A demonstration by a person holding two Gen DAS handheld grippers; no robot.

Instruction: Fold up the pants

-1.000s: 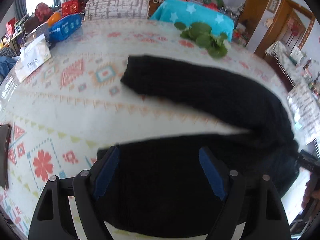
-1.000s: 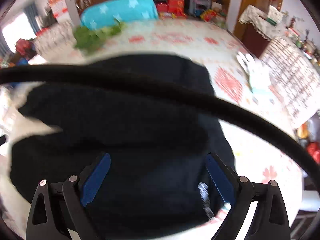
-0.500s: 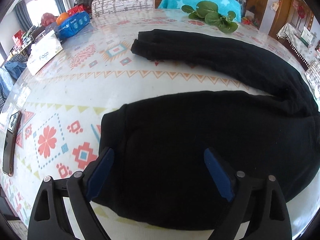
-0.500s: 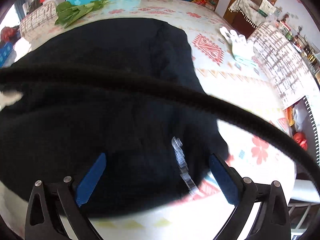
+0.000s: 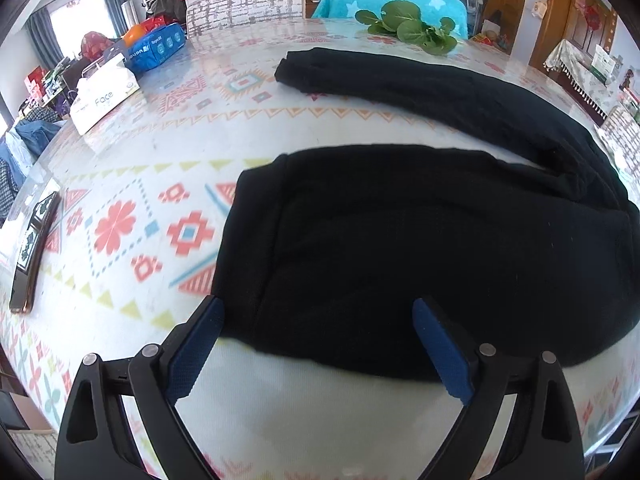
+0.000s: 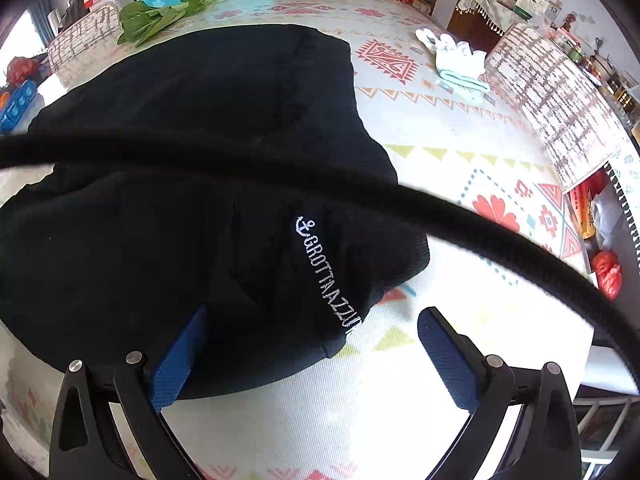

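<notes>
Black pants lie flat on the patterned table, legs spread in a V; the far leg's cuff points left. My left gripper is open and empty, just above the near leg's cuff at the table's front edge. In the right wrist view the waist end of the pants shows white lettering. My right gripper is open and empty, over the waist's near corner; its left pad sits at the cloth's edge.
Green leaves, a tissue pack and a blue pack sit at the far side. A phone lies at left. White gloves lie at right. A black cable crosses the right view.
Both grippers have pulled back toward the table's near edge and to the sides of the pants. The pants have not moved and both grippers stay open.
</notes>
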